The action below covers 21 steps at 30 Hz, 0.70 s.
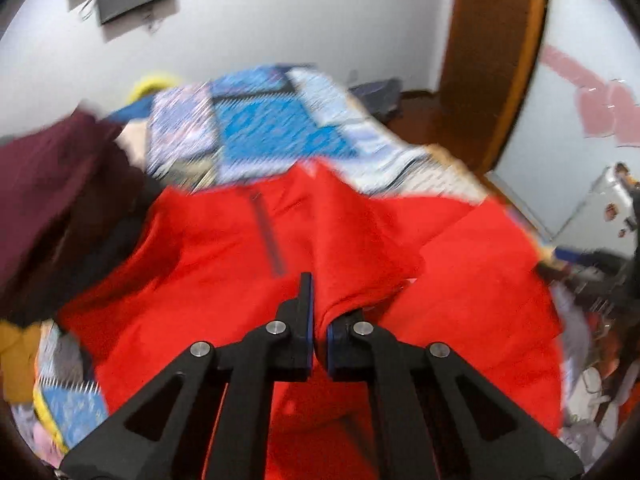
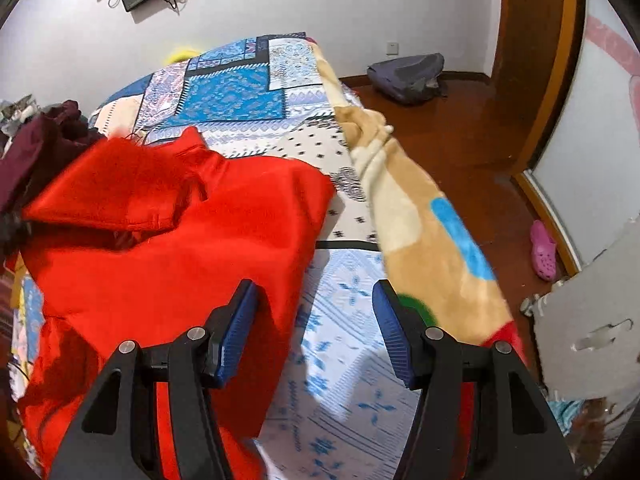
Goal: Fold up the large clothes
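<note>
On the left, we hold the left hand-held gripper [image 1: 319, 320] clamped on a raised fold of the red garment [image 1: 224, 288], the fabric pinched between its blue pads; this view is blurred. The garment lies spread across the bed [image 2: 344, 304], over a blue and white patterned cover [image 2: 236, 96]. A maroon garment [image 1: 44, 184] sits bunched just beside its left edge. Moving right, we hold the right hand-held gripper [image 2: 314, 320] with its jaws apart and nothing between them; its left finger overlaps the right edge of the red garment, while the gap shows bare cover. A beige plush blanket [image 2: 424, 236] hangs along the right side of the bed, above a dark wooden floor [image 2: 460, 128].
</note>
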Each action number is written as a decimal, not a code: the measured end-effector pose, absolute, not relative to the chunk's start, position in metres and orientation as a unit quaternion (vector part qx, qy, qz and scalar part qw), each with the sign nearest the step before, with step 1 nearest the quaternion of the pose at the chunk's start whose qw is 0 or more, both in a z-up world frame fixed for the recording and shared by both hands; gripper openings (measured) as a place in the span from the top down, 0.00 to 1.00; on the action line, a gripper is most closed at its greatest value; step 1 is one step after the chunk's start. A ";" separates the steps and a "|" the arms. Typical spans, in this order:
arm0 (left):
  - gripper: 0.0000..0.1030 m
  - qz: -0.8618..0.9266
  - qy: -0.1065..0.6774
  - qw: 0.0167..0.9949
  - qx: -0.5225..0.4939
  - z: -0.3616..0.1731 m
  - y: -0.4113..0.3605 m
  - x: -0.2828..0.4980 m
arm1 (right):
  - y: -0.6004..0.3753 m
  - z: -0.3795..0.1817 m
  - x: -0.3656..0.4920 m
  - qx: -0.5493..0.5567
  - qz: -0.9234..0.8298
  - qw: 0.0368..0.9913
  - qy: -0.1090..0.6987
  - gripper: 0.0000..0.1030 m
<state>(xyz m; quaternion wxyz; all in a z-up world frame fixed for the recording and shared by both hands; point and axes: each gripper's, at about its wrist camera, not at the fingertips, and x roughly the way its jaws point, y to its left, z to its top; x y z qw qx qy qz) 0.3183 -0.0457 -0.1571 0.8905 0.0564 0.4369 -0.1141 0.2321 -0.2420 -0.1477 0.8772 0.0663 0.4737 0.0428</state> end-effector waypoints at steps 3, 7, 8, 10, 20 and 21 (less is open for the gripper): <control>0.84 -0.087 0.480 0.871 0.058 -0.191 -0.023 0.311 | -0.235 -0.163 0.233 0.073 0.049 0.868 0.489 0.46; 0.62 -0.064 0.526 0.845 0.068 -0.221 -0.007 0.308 | -0.235 -0.168 0.228 0.083 0.047 0.869 0.485 0.45; 0.58 -0.063 0.532 0.841 0.069 -0.226 -0.006 0.308 | -0.237 -0.167 0.229 0.089 0.048 0.867 0.489 0.45; 0.46 -0.058 0.532 0.841 0.083 -0.230 -0.005 0.311 | -0.239 -0.162 0.230 0.097 0.047 0.862 0.495 0.45; 0.24 -0.097 0.521 0.830 0.175 -0.236 -0.063 0.345 | -0.222 -0.159 0.242 0.073 0.056 0.870 0.485 0.45; 0.24 -0.102 0.523 0.826 0.185 -0.241 -0.070 0.351 | -0.221 -0.164 0.242 0.075 0.055 0.868 0.489 0.45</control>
